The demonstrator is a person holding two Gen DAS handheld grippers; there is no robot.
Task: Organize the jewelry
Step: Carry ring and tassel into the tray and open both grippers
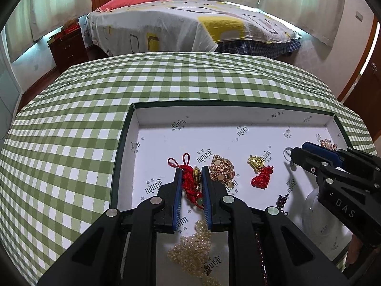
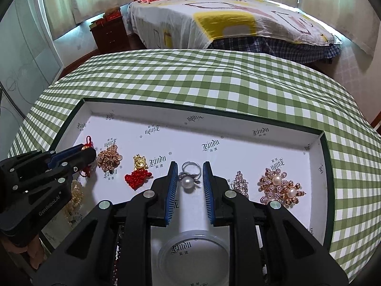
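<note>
left wrist view, left gripper [image 1: 193, 174]: tilted steeply down into the tray [image 1: 238, 128], its blue-padded fingers [image 1: 177, 190] drawn close and pinching the red cord charm [image 1: 189, 181], whose gold piece sits between the pads.
left wrist view, jewelry: a gold chain cluster [image 1: 221, 170] lies just beside the right pad; a pearl strand [image 1: 193, 250] is heaped under the gripper body; a second red-knot gold charm [image 1: 259, 169] lies to the right, apart.
left wrist view, right gripper [image 1: 296, 151]: reaches in from the right edge, angled down, tips at a silver ring [image 1: 287, 152].
right wrist view, right gripper [image 2: 190, 171]: pitched down over the tray [image 2: 316, 140], its fingers [image 2: 172, 183] narrowly parted on either side of the pearl ring [image 2: 189, 176]; whether the pads touch it cannot be told.
right wrist view, jewelry: a crystal piece [image 2: 239, 181] and a pearl flower brooch [image 2: 281, 186] lie to the right.
right wrist view, left gripper [image 2: 87, 150]: enters from the left, tips by the red cord charm [image 2: 88, 143].
surface: green checked tablecloth [image 2: 214, 83].
</note>
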